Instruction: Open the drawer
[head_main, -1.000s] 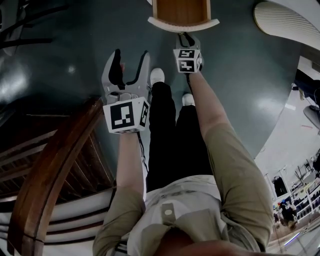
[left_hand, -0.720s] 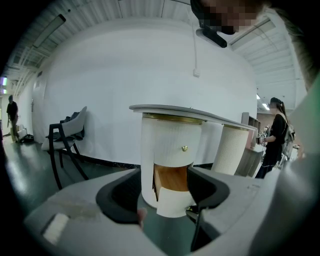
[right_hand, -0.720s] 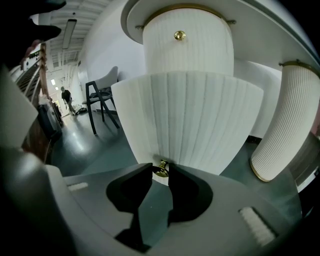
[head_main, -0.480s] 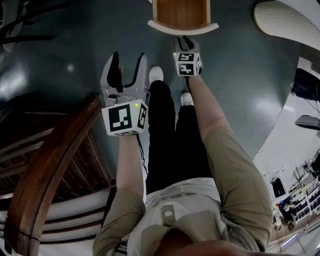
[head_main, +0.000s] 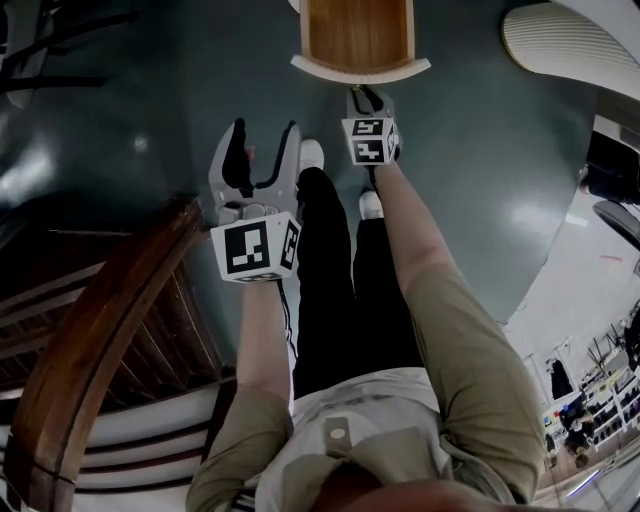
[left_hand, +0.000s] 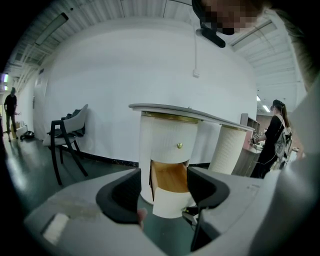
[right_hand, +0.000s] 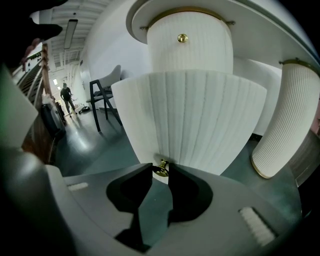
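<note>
In the head view the lower drawer (head_main: 358, 35) stands pulled out at the top, its wooden inside showing behind a white ribbed curved front (head_main: 360, 70). My right gripper (head_main: 366, 100) reaches to that front. In the right gripper view its jaws are closed on the small brass knob (right_hand: 161, 168) at the bottom of the drawer front (right_hand: 195, 120). My left gripper (head_main: 263, 140) hangs in the air left of the drawer, open and empty. Through its jaws the left gripper view shows the open drawer (left_hand: 169, 177) below a shut upper drawer with its own knob (left_hand: 179, 146).
A dark wooden curved railing (head_main: 90, 340) fills the lower left. The person's legs and white shoes (head_main: 312, 153) stand just before the drawer. A white ribbed column (right_hand: 285, 130) is to the right of the cabinet, and a dark chair (left_hand: 67, 135) to its left. People stand far off.
The drawer front and my right gripper on its knob have come a little nearer to the person. The left gripper has shifted slightly and stays open.
</note>
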